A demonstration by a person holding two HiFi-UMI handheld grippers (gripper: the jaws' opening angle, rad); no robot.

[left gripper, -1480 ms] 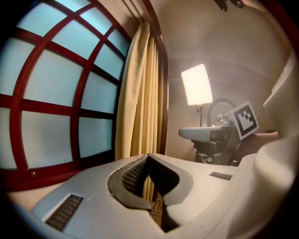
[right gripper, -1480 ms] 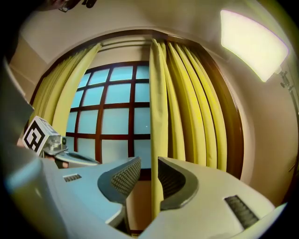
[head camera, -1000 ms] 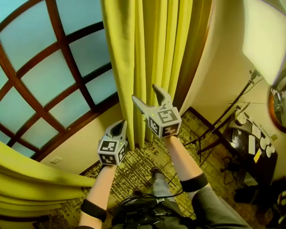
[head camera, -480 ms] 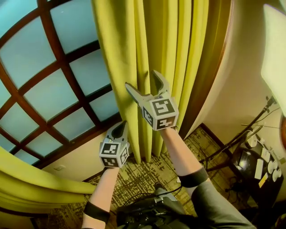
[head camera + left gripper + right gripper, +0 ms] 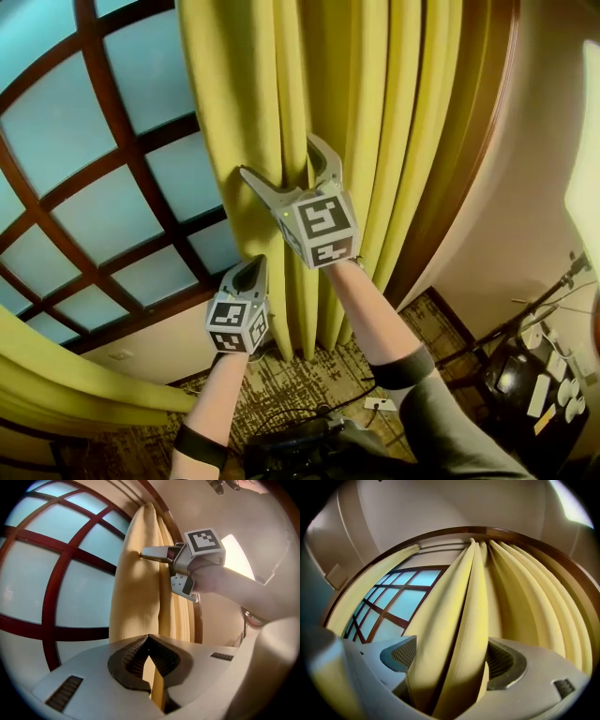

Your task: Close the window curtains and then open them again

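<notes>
None of the task looks done. The window (image 5: 103, 141) is bare and both curtains sit off it. The right curtain (image 5: 356, 112) hangs bunched at the window's right edge. The left curtain (image 5: 66, 384) is swept low past the window's lower left corner. My read is that closing is only starting, so the full close and the reopen are both left.

The right gripper (image 5: 278, 156) is up against the right curtain at the window's right edge. Its fingers (image 5: 404, 653) have just been opening and now stand as wide as they go. A few folds sit between them, not pinched. The left gripper (image 5: 251, 270) is lower, under the window's bottom right corner. Its fingers (image 5: 129, 660) are pressed together with nothing held, and the curtain hangs just beyond the tips.

Both curtains are matte yellow cloth with a fine ribbed weave, hanging in deep rounded pleats that look soft and bulky. The window is arched, with dark red-brown wood bars (image 5: 141, 136) in a curved grid over pale blue frosted panes (image 5: 47, 131). The grippers are smooth grey plastic with dark cross-hatched pads (image 5: 501, 660).
</notes>
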